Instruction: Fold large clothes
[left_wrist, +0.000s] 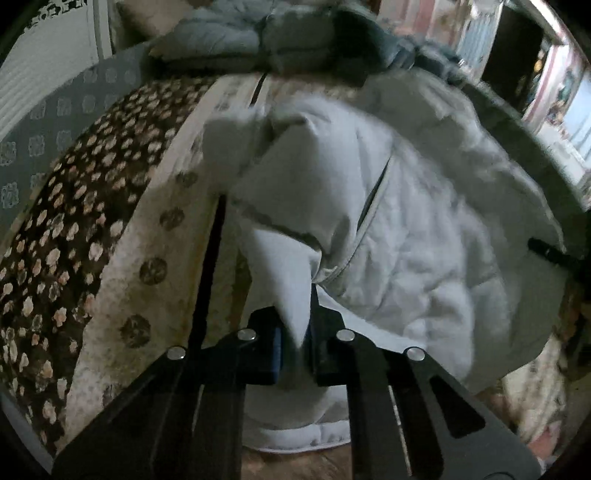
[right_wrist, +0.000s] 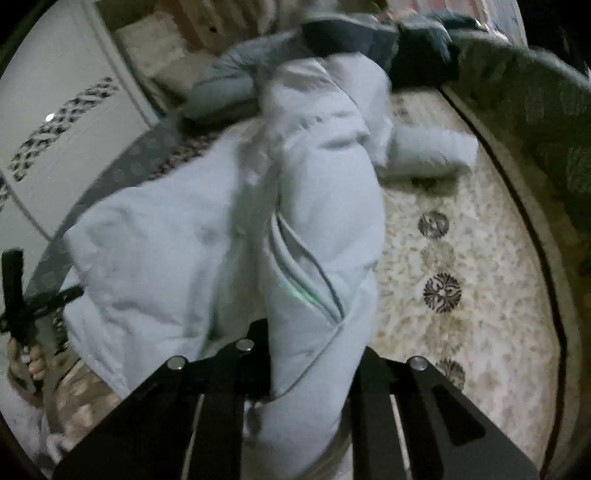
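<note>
My left gripper is pinched tight on a thin tongue of the white padded jacket, fabric bunched between the blue pads and pulled up off the bed; my right gripper has a fat roll of the same jacket stuffed between its fingers near the zip edge, closed as far as the bulk allows; the jacket hangs part lifted between both grips, its far end and one sleeve resting on the cream patterned bedcover; a brown floral blanket lies to the left, a heap of grey-blue and dark clothes sits at the far end of the bed; my guess is I'm mid lift-and-spread, no fold made yet, garment crumpled and both frames blurred; next move calls for drawing the two grips apart to tension the hem, laying the jacket flat front-up on the bedcover clear of the heap, then bringing the sleeve in; bulky padding may slip out of the left pinch.
</note>
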